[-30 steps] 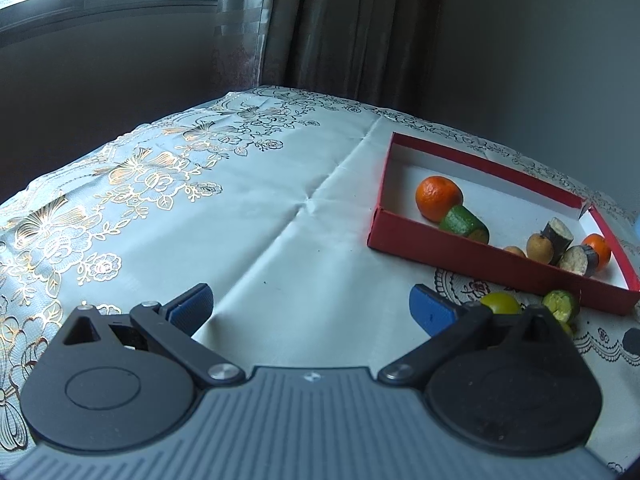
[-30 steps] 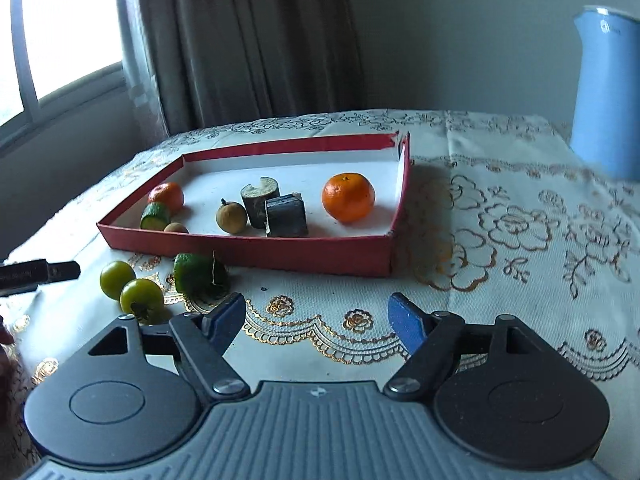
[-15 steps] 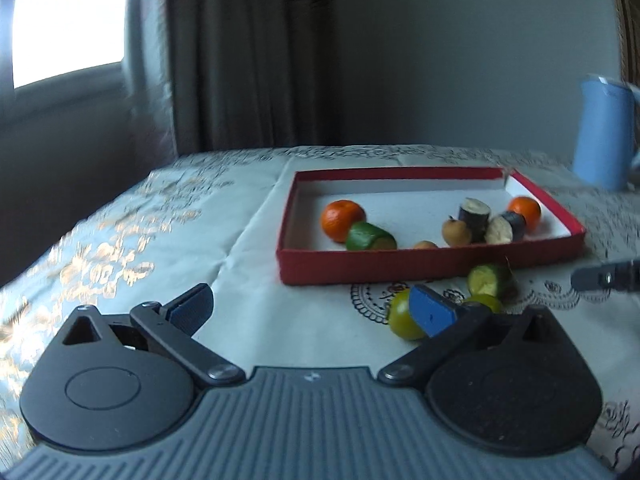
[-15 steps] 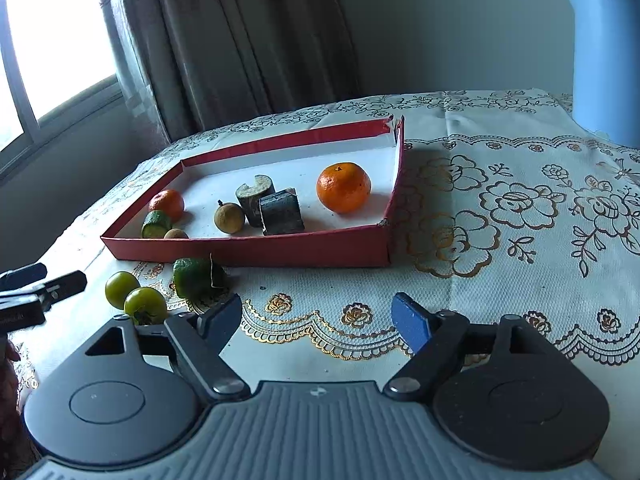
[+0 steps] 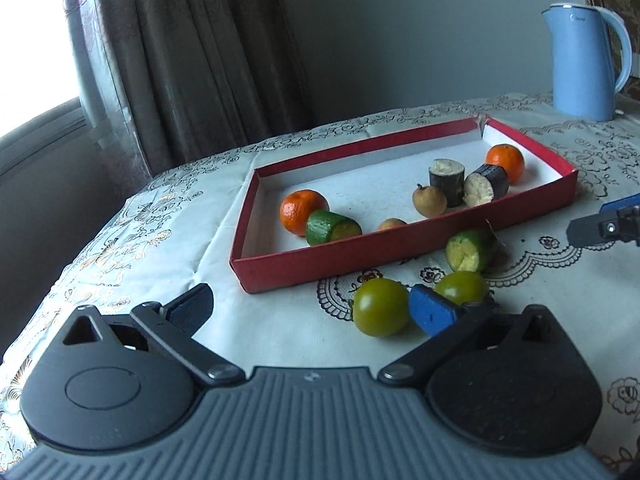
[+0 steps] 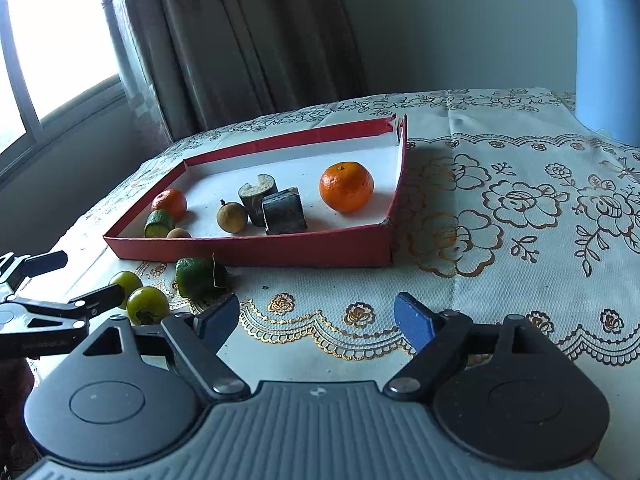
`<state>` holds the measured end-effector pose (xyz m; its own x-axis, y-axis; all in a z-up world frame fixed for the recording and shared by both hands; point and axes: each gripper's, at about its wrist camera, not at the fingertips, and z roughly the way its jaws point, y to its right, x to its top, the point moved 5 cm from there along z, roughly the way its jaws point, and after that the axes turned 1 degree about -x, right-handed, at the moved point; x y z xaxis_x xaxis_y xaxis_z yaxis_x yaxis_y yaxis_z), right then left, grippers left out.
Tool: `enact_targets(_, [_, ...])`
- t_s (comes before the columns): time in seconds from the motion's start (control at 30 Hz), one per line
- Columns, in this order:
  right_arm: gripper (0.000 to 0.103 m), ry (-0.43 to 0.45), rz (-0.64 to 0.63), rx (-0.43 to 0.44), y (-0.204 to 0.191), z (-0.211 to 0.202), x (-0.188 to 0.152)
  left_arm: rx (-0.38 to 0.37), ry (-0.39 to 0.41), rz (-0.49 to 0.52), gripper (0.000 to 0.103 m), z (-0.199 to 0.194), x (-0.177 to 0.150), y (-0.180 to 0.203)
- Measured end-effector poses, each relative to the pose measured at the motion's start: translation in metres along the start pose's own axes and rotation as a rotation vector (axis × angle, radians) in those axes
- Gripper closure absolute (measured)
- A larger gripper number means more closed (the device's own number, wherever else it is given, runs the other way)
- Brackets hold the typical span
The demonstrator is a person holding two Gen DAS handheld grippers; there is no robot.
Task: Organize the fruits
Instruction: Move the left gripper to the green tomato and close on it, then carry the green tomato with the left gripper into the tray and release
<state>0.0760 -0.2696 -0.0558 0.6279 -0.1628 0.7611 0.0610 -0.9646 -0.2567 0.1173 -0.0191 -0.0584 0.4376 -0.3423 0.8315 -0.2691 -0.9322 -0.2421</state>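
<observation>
Blue kettle upright at far table corner – floral tablecloth, curtain, window.

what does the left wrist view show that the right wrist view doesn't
Only the left wrist view shows the pale cut faces of the dark eggplant pieces and of the loose cucumber piece, plus the right tongs' tip at the edge. Only the right wrist view shows the window and the left tongs, open near the two green tomatoes. Both show the red tray, two oranges inside it and the blue kettle.
</observation>
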Motion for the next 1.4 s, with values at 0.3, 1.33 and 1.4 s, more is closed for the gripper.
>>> enact_targets(0.3, [0.017, 0.000, 0.000, 0.000, 0.000, 0.000, 0.000, -0.040, -0.044, 0.045, 0.004, 0.013, 0.003, 0.011])
enact_targets(1.33, [0.017, 0.003, 0.011, 0.012, 0.002, 0.000, 0.001, 0.103, -0.119, -0.266, 0.071, 0.016, -0.012, -0.032])
enact_targets(1.4, [0.017, 0.003, 0.012, 0.013, 0.002, 0.000, 0.001, 0.112, -0.121, -0.276, 0.071, 0.016, -0.012, -0.034])
